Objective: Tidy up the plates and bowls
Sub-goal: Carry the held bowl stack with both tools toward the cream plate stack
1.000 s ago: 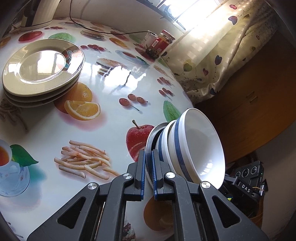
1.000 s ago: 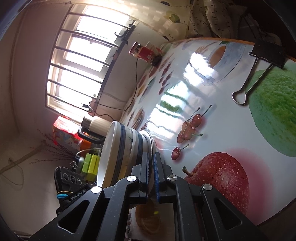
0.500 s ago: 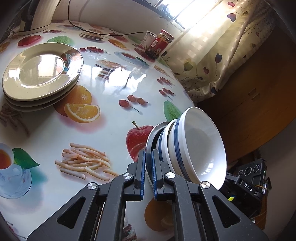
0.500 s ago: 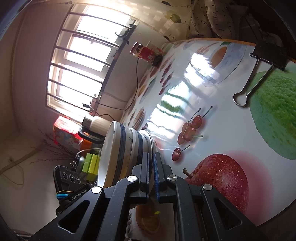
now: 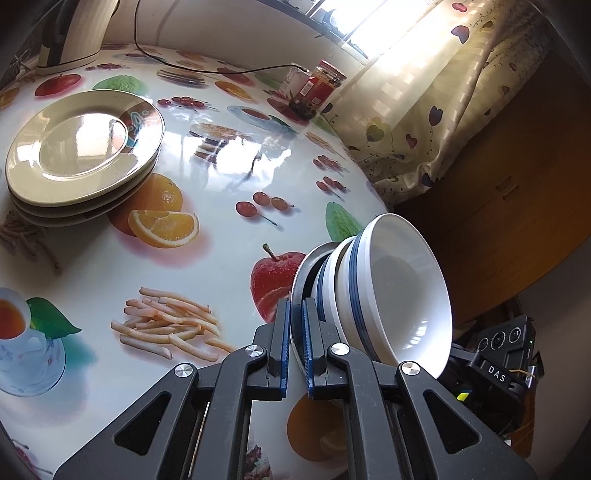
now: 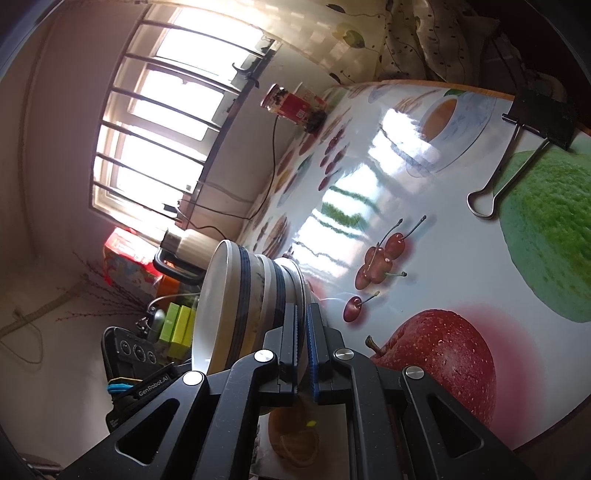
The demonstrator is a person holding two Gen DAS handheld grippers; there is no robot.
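A stack of white bowls with blue bands (image 5: 391, 295) sits in a metal plate (image 5: 300, 273), held up over the table's near edge. My left gripper (image 5: 295, 343) is shut on the plate's rim from one side. My right gripper (image 6: 303, 347) is shut on the opposite rim; the bowls (image 6: 236, 299) show to its left. A stack of three cream plates (image 5: 81, 155) rests on the table at the far left in the left wrist view.
The round table (image 5: 221, 173) has a glossy fruit-print cover. A red-labelled jar (image 5: 319, 86) and a kettle (image 5: 74, 33) with its cable stand at the far edge. A black binder clip (image 6: 532, 136) lies on the table. A curtain (image 5: 424, 107) hangs beyond.
The view has shifted slightly; the plate stack and table sit a little lower and nearer in the left wrist view. Both grips on the plate are unchanged.
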